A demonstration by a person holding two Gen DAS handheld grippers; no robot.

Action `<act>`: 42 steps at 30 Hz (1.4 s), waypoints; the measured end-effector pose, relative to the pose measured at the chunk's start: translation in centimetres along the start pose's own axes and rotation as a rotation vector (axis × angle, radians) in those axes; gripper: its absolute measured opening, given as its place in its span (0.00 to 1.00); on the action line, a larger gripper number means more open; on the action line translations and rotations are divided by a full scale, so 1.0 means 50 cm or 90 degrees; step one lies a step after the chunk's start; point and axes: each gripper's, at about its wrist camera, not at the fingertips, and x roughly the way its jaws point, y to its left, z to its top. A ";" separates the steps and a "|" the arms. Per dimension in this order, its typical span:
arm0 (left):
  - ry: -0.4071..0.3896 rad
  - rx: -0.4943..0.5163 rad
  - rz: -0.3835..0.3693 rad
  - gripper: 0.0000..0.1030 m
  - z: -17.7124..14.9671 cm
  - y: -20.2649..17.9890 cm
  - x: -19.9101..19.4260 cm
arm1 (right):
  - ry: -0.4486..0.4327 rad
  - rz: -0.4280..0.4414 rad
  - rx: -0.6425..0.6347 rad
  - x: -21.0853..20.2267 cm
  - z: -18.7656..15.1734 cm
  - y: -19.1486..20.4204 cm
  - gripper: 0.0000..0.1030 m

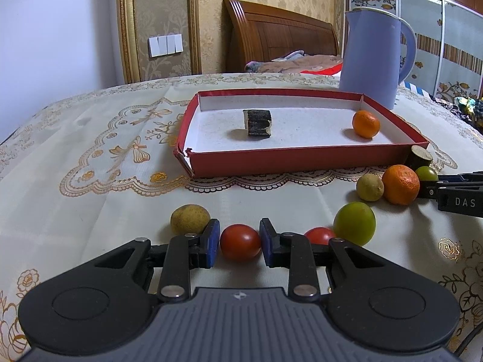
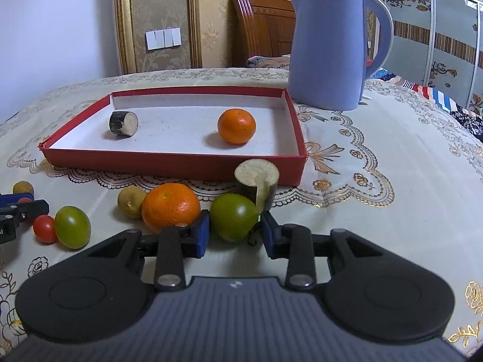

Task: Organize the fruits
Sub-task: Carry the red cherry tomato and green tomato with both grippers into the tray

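A red box (image 1: pixel 302 155) (image 2: pixel 169 163) with a white floor holds an orange (image 1: pixel 366 123) (image 2: pixel 236 126) and a dark cane piece (image 1: pixel 257 123) (image 2: pixel 123 123). My left gripper (image 1: pixel 240 242) has its blue pads against both sides of a red tomato (image 1: pixel 240 242) on the cloth. My right gripper (image 2: pixel 235 230) has its pads on a green tomato (image 2: pixel 234 217). Beside it lie a second orange (image 2: pixel 170 206) (image 1: pixel 400 184), a tan fruit (image 2: pixel 131 202) and a cane stump (image 2: pixel 256 181).
A blue kettle (image 1: pixel 372 57) (image 2: pixel 329 45) stands behind the box at the right. Loose on the cloth: a tan fruit (image 1: pixel 189 219), a second red tomato (image 1: pixel 320 235) (image 2: pixel 44 228), a green tomato (image 1: pixel 354 223) (image 2: pixel 72 227).
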 end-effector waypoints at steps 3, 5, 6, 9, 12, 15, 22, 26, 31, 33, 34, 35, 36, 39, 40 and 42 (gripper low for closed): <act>0.000 0.003 0.003 0.27 0.000 0.000 0.000 | -0.002 0.002 0.005 0.000 0.000 -0.002 0.32; 0.000 0.007 0.007 0.27 0.000 -0.002 -0.001 | -0.003 -0.002 0.008 -0.001 -0.001 -0.004 0.32; 0.000 0.009 0.009 0.27 0.000 -0.005 -0.001 | -0.004 -0.003 0.010 -0.001 -0.001 -0.004 0.32; -0.001 0.021 0.017 0.27 0.000 -0.013 -0.002 | -0.004 -0.002 0.013 0.000 -0.001 -0.006 0.32; -0.001 0.024 0.019 0.27 -0.001 -0.016 -0.003 | -0.005 -0.003 0.011 -0.001 -0.001 -0.006 0.32; 0.000 0.016 0.014 0.27 0.000 -0.012 -0.001 | -0.006 -0.003 0.012 -0.001 -0.001 -0.007 0.32; -0.004 0.010 0.017 0.26 0.000 -0.010 -0.005 | -0.010 -0.001 0.017 -0.003 -0.001 -0.010 0.31; -0.004 0.003 0.011 0.26 0.001 -0.006 -0.008 | -0.020 0.001 0.021 -0.008 -0.001 -0.011 0.31; -0.004 -0.011 0.001 0.26 0.001 0.003 -0.014 | -0.038 0.009 0.040 -0.021 -0.004 -0.020 0.31; -0.010 -0.025 0.000 0.25 0.002 0.010 -0.020 | -0.038 0.015 0.044 -0.023 -0.005 -0.021 0.31; -0.015 -0.035 0.001 0.25 0.003 0.015 -0.024 | -0.039 0.019 0.047 -0.025 -0.006 -0.022 0.31; -0.020 -0.041 0.001 0.25 0.005 0.020 -0.029 | -0.041 0.019 0.047 -0.027 -0.007 -0.021 0.31; -0.026 -0.047 0.000 0.25 0.007 0.025 -0.034 | -0.044 0.019 0.048 -0.030 -0.007 -0.021 0.31; -0.034 -0.042 -0.003 0.25 0.016 0.027 -0.046 | -0.051 0.023 0.049 -0.035 -0.006 -0.022 0.31; -0.036 -0.040 -0.004 0.25 0.019 0.025 -0.050 | -0.052 0.024 0.049 -0.036 -0.006 -0.022 0.31; -0.039 -0.027 -0.007 0.25 0.028 0.016 -0.053 | -0.056 0.026 0.045 -0.038 -0.004 -0.021 0.31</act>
